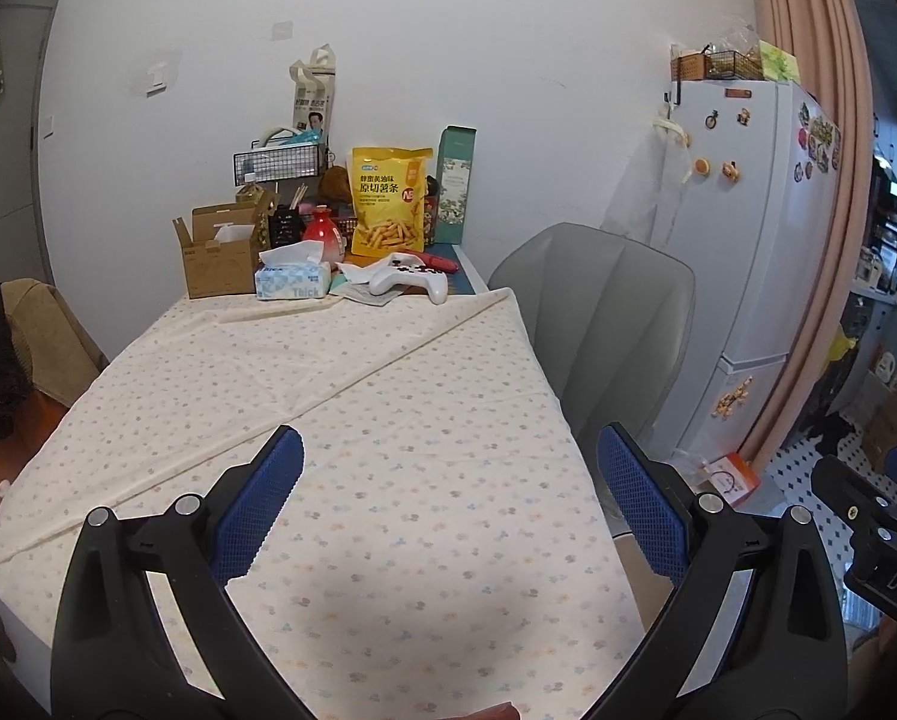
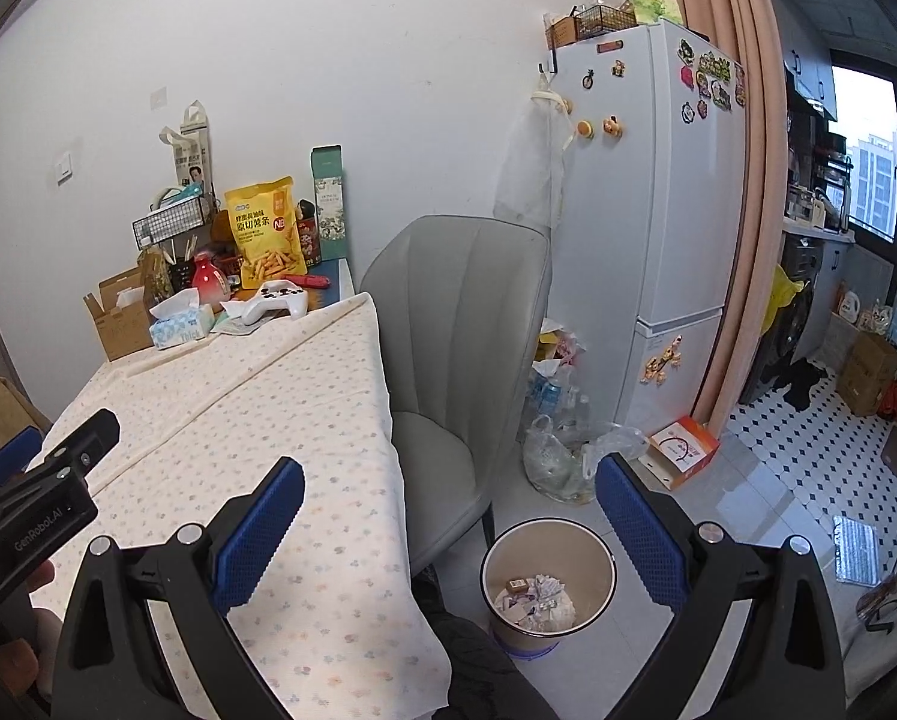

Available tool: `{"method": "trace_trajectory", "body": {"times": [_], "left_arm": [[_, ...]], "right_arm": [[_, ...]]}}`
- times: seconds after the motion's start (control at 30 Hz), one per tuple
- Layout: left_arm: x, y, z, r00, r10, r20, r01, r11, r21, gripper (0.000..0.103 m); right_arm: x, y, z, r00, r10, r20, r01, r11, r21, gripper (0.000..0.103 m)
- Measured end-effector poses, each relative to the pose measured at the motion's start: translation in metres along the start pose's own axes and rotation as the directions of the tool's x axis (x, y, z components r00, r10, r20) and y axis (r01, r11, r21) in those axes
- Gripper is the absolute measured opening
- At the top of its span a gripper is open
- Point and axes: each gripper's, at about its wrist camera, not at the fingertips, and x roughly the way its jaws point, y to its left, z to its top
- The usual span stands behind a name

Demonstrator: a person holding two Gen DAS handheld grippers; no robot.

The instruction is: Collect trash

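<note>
Both tools are spread wide and hold nothing. The left tool (image 1: pixel 448 516) hovers over a cloth-covered worktop (image 1: pixel 358 420), bare directly beneath it; the clutter lies far ahead by the wall, where crumpled wrappers (image 1: pixel 364 288) sit under a white game controller (image 1: pixel 409 282). The right tool (image 2: pixel 448 534) hangs past the worktop's edge, with the waste bin (image 2: pixel 547 546) below and between its fingers, paper scraps already inside. Judged risk: reaching for the wrappers could snag the controller, or drag the loose cloth.
</note>
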Motion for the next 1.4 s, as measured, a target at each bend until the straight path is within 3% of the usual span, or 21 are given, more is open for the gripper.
{"method": "trace_trajectory", "body": {"times": [1.4], "left_arm": [[-0.003, 0.018, -0.006, 1.0, 0.02, 0.004, -0.02, 0.999, -0.027, 0.097]], "right_arm": [[0.0, 0.015, -0.011, 1.0, 0.008, 0.009, -0.007, 0.999, -0.045, 0.095]]}}
